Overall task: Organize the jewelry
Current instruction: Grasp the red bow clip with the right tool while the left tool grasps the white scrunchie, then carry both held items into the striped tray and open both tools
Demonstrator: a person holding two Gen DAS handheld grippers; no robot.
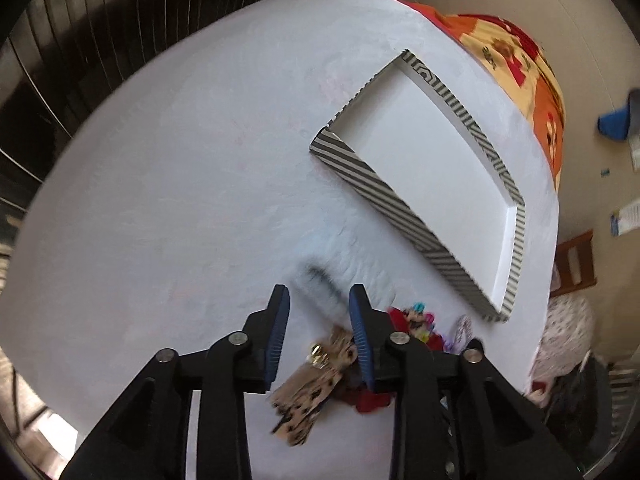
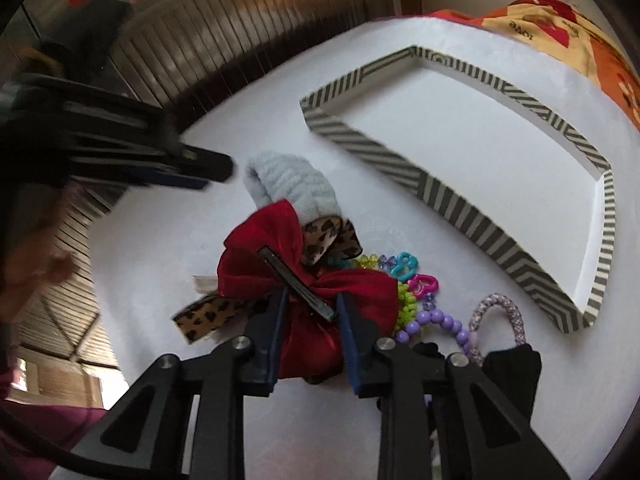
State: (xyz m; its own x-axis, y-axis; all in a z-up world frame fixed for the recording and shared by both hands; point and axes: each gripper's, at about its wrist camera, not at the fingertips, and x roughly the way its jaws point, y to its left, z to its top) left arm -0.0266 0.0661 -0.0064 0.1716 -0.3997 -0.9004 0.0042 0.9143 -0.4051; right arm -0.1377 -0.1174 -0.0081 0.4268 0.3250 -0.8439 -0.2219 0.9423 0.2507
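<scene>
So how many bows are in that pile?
2: a red bow between the right gripper's fingers, and a leopard-print bow partly under it, by the grey scrunchie. More may be hidden underneath.

My left tool (image 1: 320, 294) hides part of the blurred leopard-print ribbon bow (image 1: 310, 392); at five o'clock, the black fabric piece (image 2: 514, 368) is cut off behind my right tool (image 2: 311, 300).

Red satin bow (image 2: 304, 276) with its black metal clip facing up sits right between the right jaws, atop the pile. Leopard-print ribbon bow (image 1: 316, 380) lies flat between the left jaws. Shallow striped cardboard tray (image 2: 384, 156) rests beyond both, white inside.
</scene>
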